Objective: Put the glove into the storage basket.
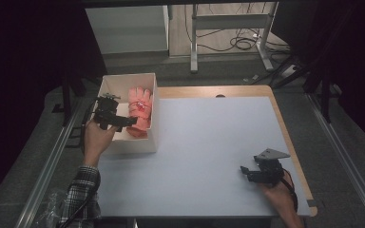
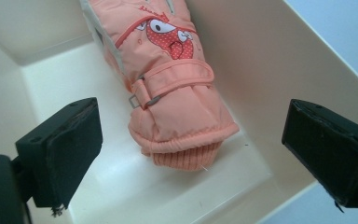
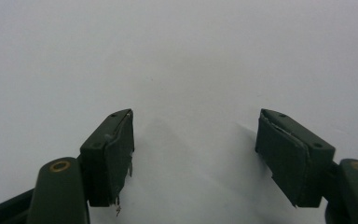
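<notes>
A pink padded glove (image 1: 140, 108) with a red cartoon patch lies in a white open box (image 1: 127, 147) at the table's left edge. In the left gripper view the glove (image 2: 172, 88) rests on the box floor, knitted cuff nearest the camera, leaning against the box wall (image 2: 256, 74). My left gripper (image 1: 129, 121) hovers over the box, open, its jaws spread wide to either side of the cuff without touching it. My right gripper (image 1: 245, 173) rests low over the pale blue table top (image 3: 182, 56) at the near right, open with nothing between its jaws.
The table (image 1: 209, 142) has a wooden rim along its right and far edges. Beyond it stand a metal frame (image 1: 228, 28) and cables (image 1: 242, 42) on the floor. Rails run along both sides of the table.
</notes>
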